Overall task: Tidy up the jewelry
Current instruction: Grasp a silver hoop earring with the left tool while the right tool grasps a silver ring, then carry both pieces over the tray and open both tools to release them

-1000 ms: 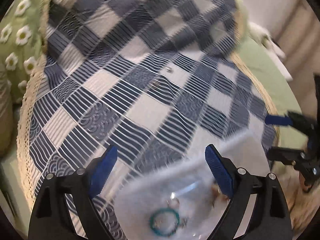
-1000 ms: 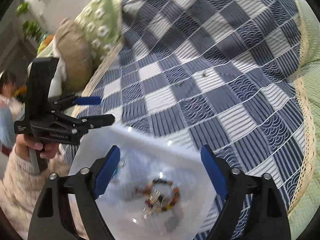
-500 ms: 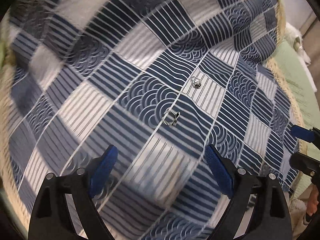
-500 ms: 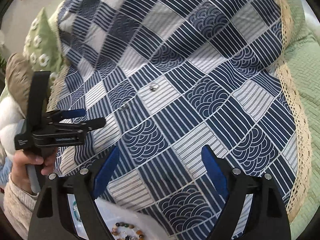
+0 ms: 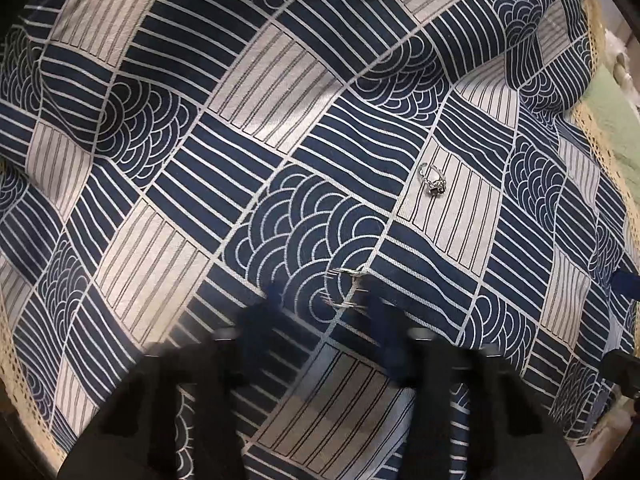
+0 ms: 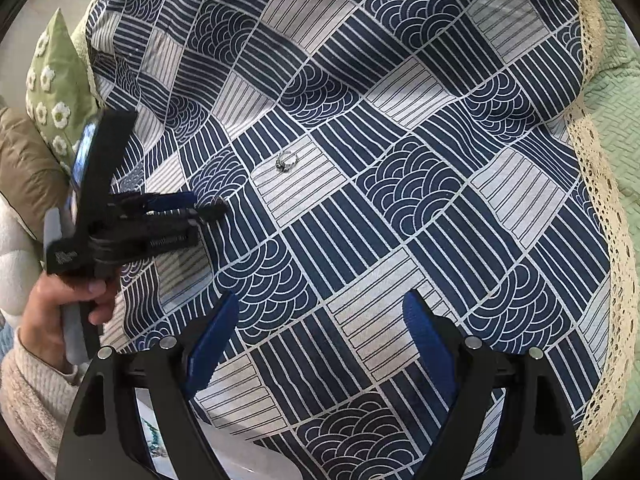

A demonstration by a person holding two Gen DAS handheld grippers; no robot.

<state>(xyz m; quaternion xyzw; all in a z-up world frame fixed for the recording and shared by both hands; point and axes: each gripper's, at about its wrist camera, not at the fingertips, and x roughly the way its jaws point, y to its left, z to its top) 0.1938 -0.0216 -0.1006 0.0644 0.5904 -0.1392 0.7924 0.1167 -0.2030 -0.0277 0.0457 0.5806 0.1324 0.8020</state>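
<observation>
Your nearest piece is a small silver hair clip point(image 5: 347, 287), a thin metal thing of parallel prongs, lying flat on the navy wave-patterned square of the cloth point(image 5: 280, 152). Its long axis runs left to right across the left wrist view, with the prong tips on the left. It sits just in front of your left gripper point(image 5: 324, 300), between its blurred blue finger pads; the fingers look partly closed around it, but the smear of motion means you cannot tell whether they touch it. From the right wrist view the left gripper point(image 6: 208, 208) points right, tips low against the cloth, and the clip is hidden there.

Farther off, to the right, lies a silver ring point(image 5: 433, 181) with a dark stone, on a pale striped square. In the right wrist view the ring point(image 6: 286, 160) rests tilted, well apart from both grippers.

Your right gripper point(image 6: 320, 344) hangs above the cloth with its blue ribbed fingers point(image 6: 210, 344) spread wide, holding nothing.

The cloth is woven cotton in a patchwork of navy and cream squares, some striped, some with fish-scale arcs, edged with cream lace point(image 6: 600, 208). Beyond the lace lies a green quilted cover point(image 6: 618, 104). At far left stands a green cushion point(image 6: 52, 80) with white flowers. A white container point(image 6: 256, 468) shows at the near edge.
</observation>
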